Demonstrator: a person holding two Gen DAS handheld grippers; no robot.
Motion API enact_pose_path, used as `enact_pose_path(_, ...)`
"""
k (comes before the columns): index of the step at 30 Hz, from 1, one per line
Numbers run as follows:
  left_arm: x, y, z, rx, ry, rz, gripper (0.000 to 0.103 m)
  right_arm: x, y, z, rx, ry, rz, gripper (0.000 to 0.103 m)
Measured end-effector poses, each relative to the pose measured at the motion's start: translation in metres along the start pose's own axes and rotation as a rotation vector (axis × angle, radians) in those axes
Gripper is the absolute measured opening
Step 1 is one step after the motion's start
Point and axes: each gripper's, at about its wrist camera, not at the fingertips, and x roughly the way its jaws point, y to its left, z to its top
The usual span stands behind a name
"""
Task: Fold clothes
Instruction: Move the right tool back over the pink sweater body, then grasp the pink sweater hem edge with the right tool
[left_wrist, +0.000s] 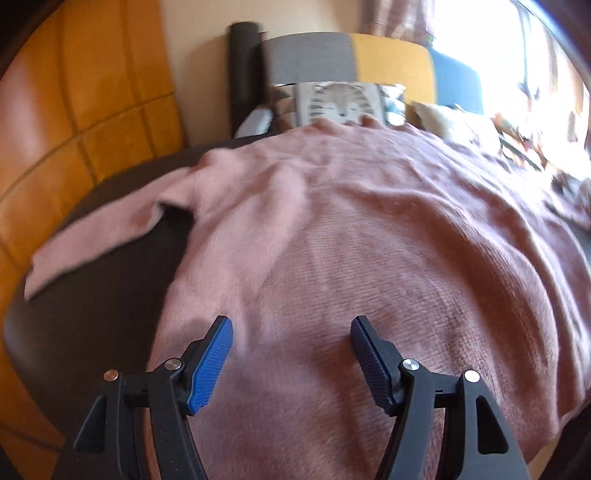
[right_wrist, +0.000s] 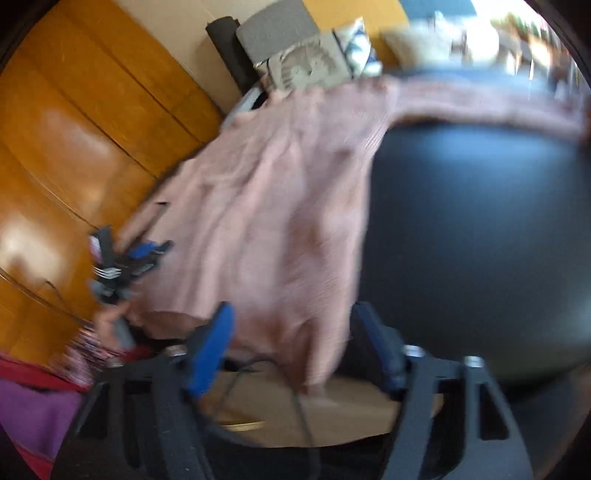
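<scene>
Two grippers are working over one pink sweater (left_wrist: 332, 229), and both are standing wide open with nothing between their ribbed blue pads. You are holding the left gripper (left_wrist: 291, 332) low over the sweater's body, near its bottom hem; whether the pads (left_wrist: 212, 363) are touching the knit cannot be told. The sweater is lying spread flat on a dark, smooth, rounded table (left_wrist: 96, 295), its fine ribbed knit showing soft wrinkles, and one sleeve (left_wrist: 99, 236) is stretching out to the left across the bare tabletop.

In the right wrist view, which is blurring badly, you are holding the right gripper (right_wrist: 291, 325) at the table's near edge, where a fold of the sweater (right_wrist: 266, 221) is hanging over the rim between its fingers. The other sleeve (right_wrist: 480, 103) is running along the far curve of the table (right_wrist: 480, 240). The left gripper (right_wrist: 147, 254) is showing at the sweater's left edge, with your hand (right_wrist: 110, 325) below it.

A glossy orange wooden panel (left_wrist: 85, 92) is filling the left side, and a patterned cushion (left_wrist: 340, 103) is leaning on a grey, yellow and blue sofa back (left_wrist: 388, 55) behind the table.
</scene>
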Motion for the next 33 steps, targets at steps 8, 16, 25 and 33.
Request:
enact_pose_path(8, -0.019, 0.044, -0.02, -0.185, 0.045, -0.027, 0.068, 0.043, 0.024, -0.018, -0.042, 0.066, -0.103, 0.049)
enact_pose_path(16, -0.029, 0.08, -0.037, -0.329, 0.107, -0.056, 0.068, 0.047, 0.015, -0.008, 0.051, -0.022, -0.082, 0.041)
enact_pose_path(25, -0.04, 0.083, -0.054, -0.306, 0.123, -0.072, 0.068, 0.055, 0.001, -0.002, 0.159, -0.065, -0.018, 0.031)
enact_pose_path(33, -0.041, 0.058, -0.051, -0.214, 0.095, 0.03, 0.068, 0.055, 0.007, -0.001, 0.159, -0.067, -0.038, 0.031)
